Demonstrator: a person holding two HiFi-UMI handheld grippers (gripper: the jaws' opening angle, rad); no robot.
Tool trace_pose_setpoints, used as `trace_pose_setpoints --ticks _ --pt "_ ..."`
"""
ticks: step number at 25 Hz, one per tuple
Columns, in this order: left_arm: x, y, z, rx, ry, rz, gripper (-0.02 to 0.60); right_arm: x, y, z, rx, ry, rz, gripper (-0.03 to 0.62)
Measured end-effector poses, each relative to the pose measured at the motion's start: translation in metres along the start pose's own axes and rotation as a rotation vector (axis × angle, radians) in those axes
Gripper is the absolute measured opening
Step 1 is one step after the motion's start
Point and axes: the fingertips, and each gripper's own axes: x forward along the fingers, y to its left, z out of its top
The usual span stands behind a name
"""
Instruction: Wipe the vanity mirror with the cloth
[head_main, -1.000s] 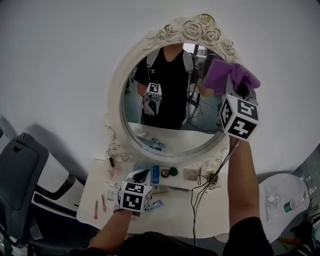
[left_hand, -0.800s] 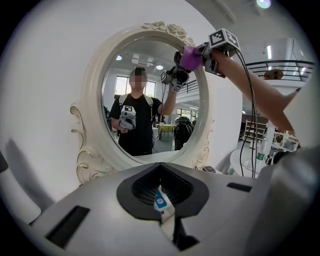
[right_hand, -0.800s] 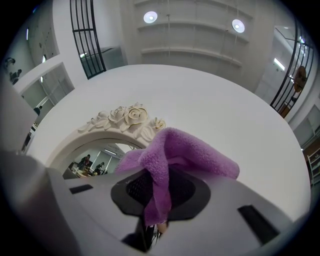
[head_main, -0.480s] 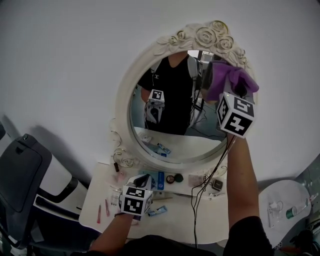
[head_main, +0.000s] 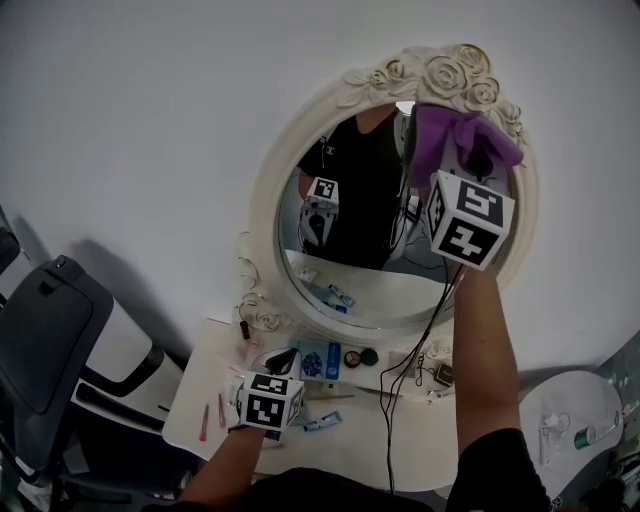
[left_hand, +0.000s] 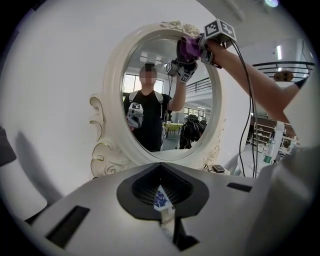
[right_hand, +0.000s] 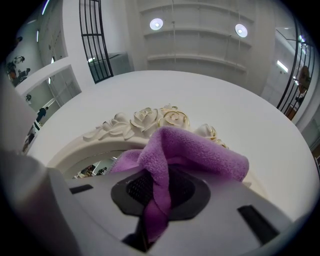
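Observation:
The oval vanity mirror (head_main: 352, 232) has a white carved frame (head_main: 268, 205) with roses at its top. My right gripper (head_main: 468, 165) is raised to the upper right of the glass, just below the rose crest (right_hand: 150, 117), and is shut on a purple cloth (head_main: 455, 140). The cloth (right_hand: 172, 157) bunches over the jaws and lies against the mirror. In the left gripper view the cloth (left_hand: 188, 47) shows at the top of the mirror (left_hand: 165, 100). My left gripper (head_main: 282, 362) hangs low over the vanity table (head_main: 350, 440), shut and holding nothing.
Small items lie on the table below the mirror: a blue box (head_main: 320, 358), round compacts (head_main: 358, 357), red pens (head_main: 221, 410) and a black cable (head_main: 398, 400). A dark chair (head_main: 50, 340) stands at the left. A round side table (head_main: 570, 425) with bottles stands at the right.
My right gripper has carried the cloth up and a little left along the glass, closer to the rose crest. The left gripper has stayed over the table.

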Motion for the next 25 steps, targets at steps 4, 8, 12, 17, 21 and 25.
trace_pose_setpoints --ticks 4,8,12,17,21,25 --pt "-0.005 0.010 -0.005 -0.015 0.008 0.020 0.006 0.004 0.018 0.004 0.004 -0.028 0.020 0.052" --pt "-0.013 0.017 -0.009 -0.026 0.008 0.037 0.006 0.008 0.043 0.008 -0.007 -0.033 0.065 0.052" --pt "-0.020 0.021 -0.011 -0.032 0.004 0.048 0.006 0.009 0.078 0.010 -0.054 -0.026 0.121 0.052" --pt "-0.026 0.020 -0.013 -0.029 -0.002 0.046 0.006 0.009 0.117 0.008 -0.123 -0.009 0.208 0.052" --pt "-0.030 0.013 -0.014 -0.024 -0.005 0.035 0.006 0.003 0.151 -0.007 -0.211 0.049 0.328 0.052" --pt "-0.032 0.008 -0.016 -0.019 -0.004 0.024 0.006 -0.017 0.155 -0.024 -0.226 0.086 0.373 0.054"
